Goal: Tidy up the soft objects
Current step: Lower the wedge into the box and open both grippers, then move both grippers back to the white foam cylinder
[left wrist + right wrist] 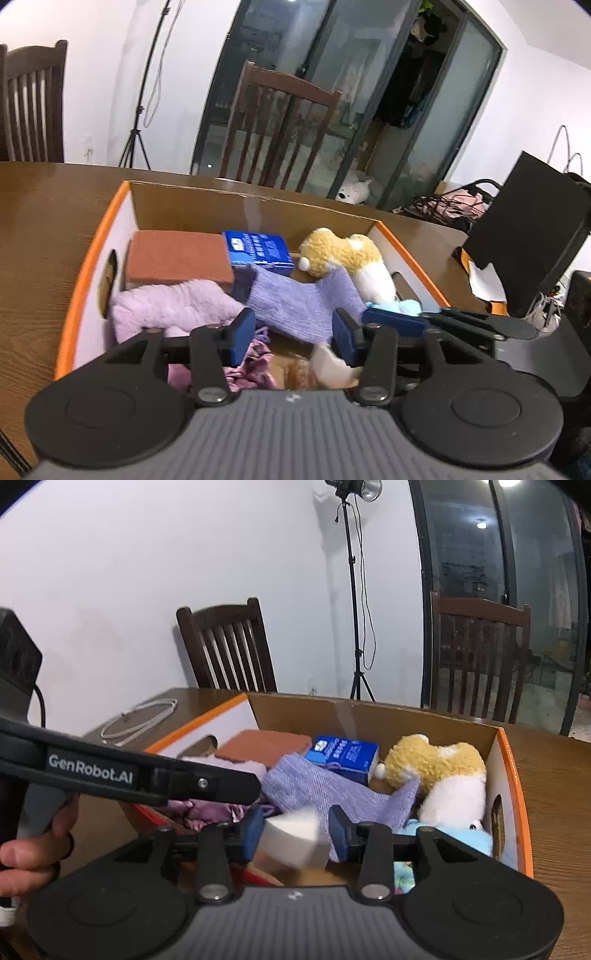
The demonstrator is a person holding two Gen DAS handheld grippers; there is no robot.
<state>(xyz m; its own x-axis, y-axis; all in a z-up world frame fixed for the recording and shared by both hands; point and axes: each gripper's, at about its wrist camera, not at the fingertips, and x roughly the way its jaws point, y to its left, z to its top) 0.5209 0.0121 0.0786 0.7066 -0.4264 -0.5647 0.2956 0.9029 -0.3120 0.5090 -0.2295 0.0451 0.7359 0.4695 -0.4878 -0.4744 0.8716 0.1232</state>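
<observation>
Box [258, 206]: plain brown corrugated card inside, white outer faces, orange edging, matt. Table [44, 229]: wood-grain top with a slight sheen. Brown block [177, 256]: fine, rough, spongy-looking face. Blue packet [258, 251]: glossy printed wrap. Purple cloth [295, 302]: ribbed knit, matt. Lilac cloth [173, 306]: fluffy pile. Plush toy [343, 254]: curly tan and white fleece. White block [295, 838]: matt foam, blurred. My right gripper [297, 830]: matt black plastic, blue pads, bright metal pivot pins.

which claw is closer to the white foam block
Right. The white foam block sits between the right claw fingers; the left claw is beside it, over the purple cloth.
</observation>
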